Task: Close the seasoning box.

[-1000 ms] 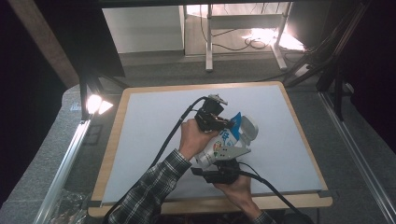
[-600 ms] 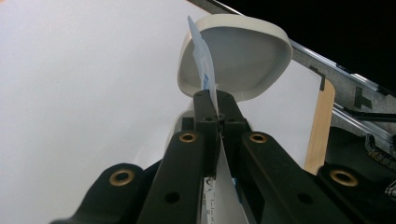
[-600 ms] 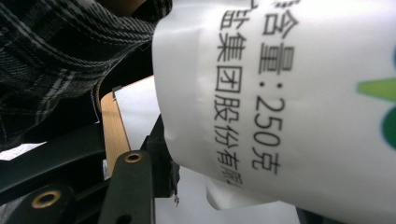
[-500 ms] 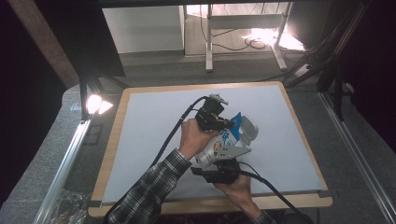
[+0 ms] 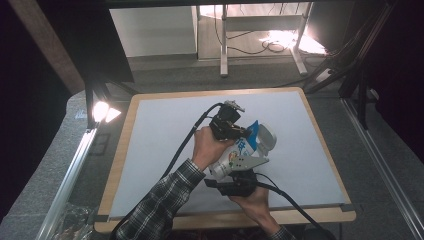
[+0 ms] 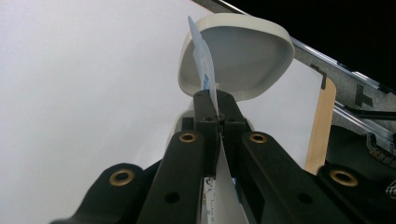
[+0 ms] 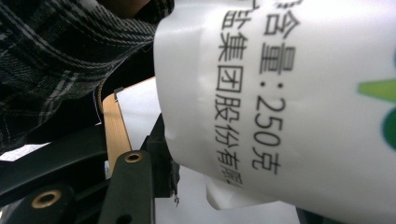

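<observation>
Holding unchanged: fingers (image 6: 215, 108), packet (image 5: 239, 150).

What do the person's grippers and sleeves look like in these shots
Both the left gripper and the right gripper are black, each trailing a thick black cable. The right one carries a grey three-cornered plate. Close up, the jaw arms are matte black with brass-coloured pivot bushings. The left arm wears a dark plaid sleeve with pale lines.
</observation>
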The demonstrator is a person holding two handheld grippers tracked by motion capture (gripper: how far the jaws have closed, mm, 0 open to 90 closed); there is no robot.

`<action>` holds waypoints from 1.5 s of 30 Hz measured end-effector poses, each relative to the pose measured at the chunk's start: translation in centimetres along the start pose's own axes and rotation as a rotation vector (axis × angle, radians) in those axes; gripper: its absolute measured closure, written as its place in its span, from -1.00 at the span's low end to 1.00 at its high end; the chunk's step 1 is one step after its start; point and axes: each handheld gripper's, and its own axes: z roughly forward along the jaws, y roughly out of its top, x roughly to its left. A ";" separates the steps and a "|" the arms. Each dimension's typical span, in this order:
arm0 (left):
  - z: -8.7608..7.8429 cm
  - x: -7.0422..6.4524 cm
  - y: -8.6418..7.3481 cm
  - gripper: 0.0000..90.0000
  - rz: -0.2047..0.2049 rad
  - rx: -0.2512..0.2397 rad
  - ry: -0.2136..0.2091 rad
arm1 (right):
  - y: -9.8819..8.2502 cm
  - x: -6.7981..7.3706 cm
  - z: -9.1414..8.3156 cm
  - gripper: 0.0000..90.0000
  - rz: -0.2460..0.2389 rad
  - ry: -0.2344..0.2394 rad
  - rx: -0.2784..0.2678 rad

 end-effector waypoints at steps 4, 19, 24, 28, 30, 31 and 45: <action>0.0 0.0 0.0 0.99 0.000 0.003 -0.002 | 0.0 0.0 0.0 0.22 0.002 0.002 0.001; 0.0 0.2 0.2 0.99 -0.002 0.015 -0.005 | 0.1 0.1 0.0 0.21 0.013 0.008 -0.003; 0.0 0.2 0.3 0.99 -0.002 0.022 -0.005 | 0.2 0.0 0.0 0.21 0.013 0.009 -0.006; 0.1 0.2 0.4 0.99 0.000 0.028 -0.007 | 0.2 0.0 0.0 0.21 0.018 0.010 -0.007; 0.1 0.2 0.4 0.99 0.001 0.033 -0.008 | 0.2 0.0 0.0 0.21 0.020 0.011 -0.008; 0.1 0.2 0.4 0.99 0.001 0.034 -0.008 | 0.2 0.0 0.0 0.21 0.021 0.011 -0.011; 0.3 0.3 0.7 0.99 0.001 0.050 -0.011 | 0.3 -0.1 0.0 0.21 0.026 0.015 -0.015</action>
